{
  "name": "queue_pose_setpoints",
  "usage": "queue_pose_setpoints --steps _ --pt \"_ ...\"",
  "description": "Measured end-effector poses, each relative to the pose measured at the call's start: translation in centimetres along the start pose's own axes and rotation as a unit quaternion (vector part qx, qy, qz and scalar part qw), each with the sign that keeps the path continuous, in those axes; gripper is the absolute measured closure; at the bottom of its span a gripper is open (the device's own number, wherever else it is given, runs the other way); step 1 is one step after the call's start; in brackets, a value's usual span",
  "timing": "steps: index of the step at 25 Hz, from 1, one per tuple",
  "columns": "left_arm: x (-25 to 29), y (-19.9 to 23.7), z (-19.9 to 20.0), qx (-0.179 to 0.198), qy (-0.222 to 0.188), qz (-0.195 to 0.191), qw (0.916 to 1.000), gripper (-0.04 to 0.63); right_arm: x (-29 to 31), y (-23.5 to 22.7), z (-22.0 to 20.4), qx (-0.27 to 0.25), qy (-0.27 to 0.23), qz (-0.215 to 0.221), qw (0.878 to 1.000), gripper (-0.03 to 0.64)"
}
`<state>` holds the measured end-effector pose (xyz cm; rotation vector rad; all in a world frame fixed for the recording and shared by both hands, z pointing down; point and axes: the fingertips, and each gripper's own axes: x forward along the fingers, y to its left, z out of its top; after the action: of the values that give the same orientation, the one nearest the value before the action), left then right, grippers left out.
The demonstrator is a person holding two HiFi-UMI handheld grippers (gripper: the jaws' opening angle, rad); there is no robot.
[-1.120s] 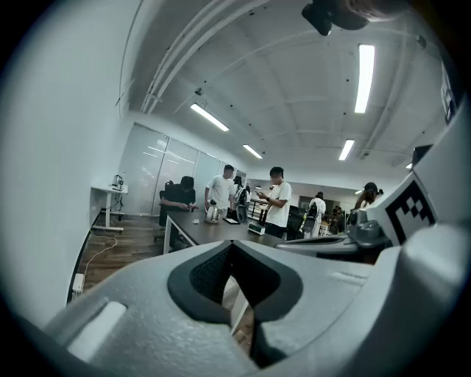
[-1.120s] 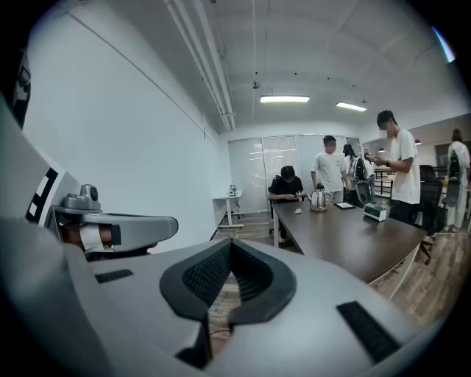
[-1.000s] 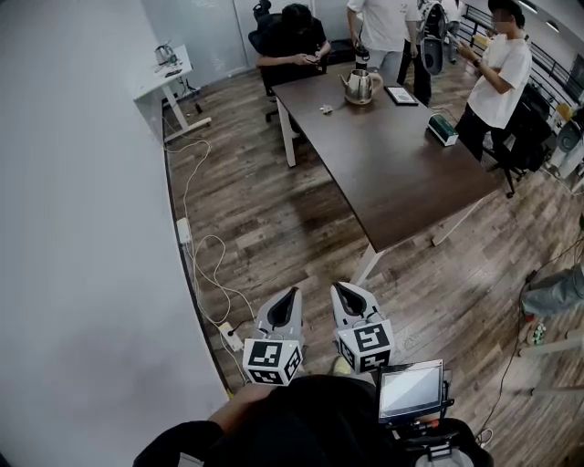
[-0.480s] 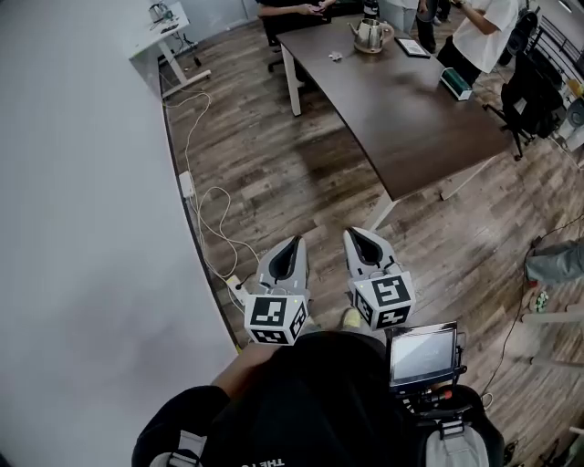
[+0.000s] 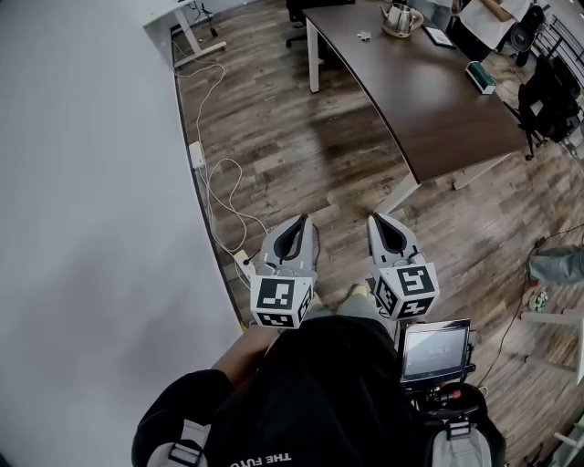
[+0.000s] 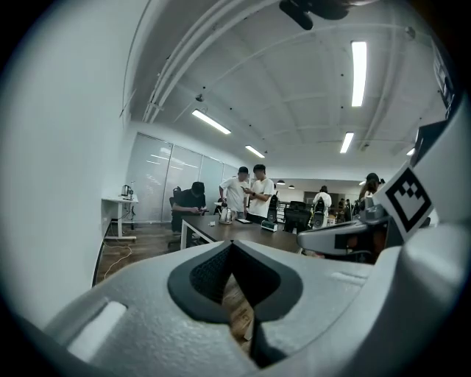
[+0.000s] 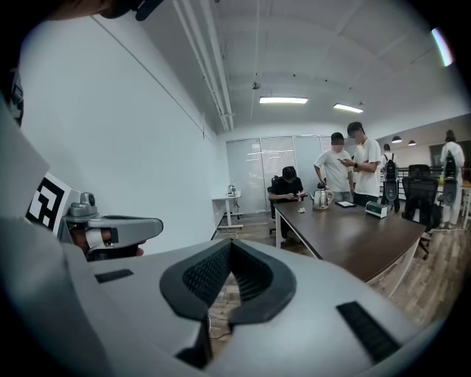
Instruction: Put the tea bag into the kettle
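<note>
A metal kettle (image 5: pixel 400 18) stands at the far end of a long dark table (image 5: pixel 429 100). A small white tea bag (image 5: pixel 364 36) lies on the table to the kettle's left. My left gripper (image 5: pixel 295 228) and right gripper (image 5: pixel 381 223) are held side by side over the wood floor, far short of the table. Both are shut with nothing between the jaws. The left gripper view shows its gripper (image 6: pixel 232 243) pointing toward the distant kettle (image 6: pixel 227 215). In the right gripper view the gripper (image 7: pixel 230 243) faces the kettle (image 7: pixel 321 197) and tea bag (image 7: pixel 300 210).
A white wall runs along the left, with a white cable and power strip (image 5: pixel 196 153) on the floor beside it. A green-and-white box (image 5: pixel 480 77) and a tablet (image 5: pixel 437 36) lie on the table. Several people (image 7: pixel 353 169) stand or sit at its far end. A white desk (image 5: pixel 187 14) stands at the back left.
The head view has tipped further down, so the table and kettle slid toward the top right edge. Both grippers sit higher in frame, still side by side and shut.
</note>
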<state>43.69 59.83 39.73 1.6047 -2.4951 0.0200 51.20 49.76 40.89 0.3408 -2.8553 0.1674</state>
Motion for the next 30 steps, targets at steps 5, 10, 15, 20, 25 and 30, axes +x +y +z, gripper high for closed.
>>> queue_pose_setpoints --steps 5,10,15,20,25,30 --pt "-0.9 1.3 -0.5 -0.008 -0.002 0.002 1.0000 0.594 -0.3 1.2 -0.7 -0.005 0.007 -0.005 1.000 0.612" --pt "-0.7 1.6 -0.4 -0.010 -0.012 -0.001 0.9999 0.594 -0.6 1.5 -0.9 -0.012 0.014 -0.005 1.000 0.612" --pt "-0.6 1.7 -0.1 -0.006 -0.025 -0.002 0.9997 0.594 -0.4 1.6 -0.6 -0.022 0.005 -0.004 1.000 0.612" --pt "-0.2 2.3 0.2 -0.007 -0.019 0.005 0.9998 0.592 0.8 1.5 -0.4 -0.018 0.007 0.003 1.000 0.612" --pt "0.6 2.5 0.3 -0.002 -0.015 0.005 0.9999 0.594 1.6 1.2 -0.7 -0.013 0.010 0.004 1.000 0.612" --pt "1.7 2.6 0.5 0.003 -0.009 0.007 0.9999 0.594 2.7 0.4 -0.7 -0.004 0.012 0.008 1.000 0.612"
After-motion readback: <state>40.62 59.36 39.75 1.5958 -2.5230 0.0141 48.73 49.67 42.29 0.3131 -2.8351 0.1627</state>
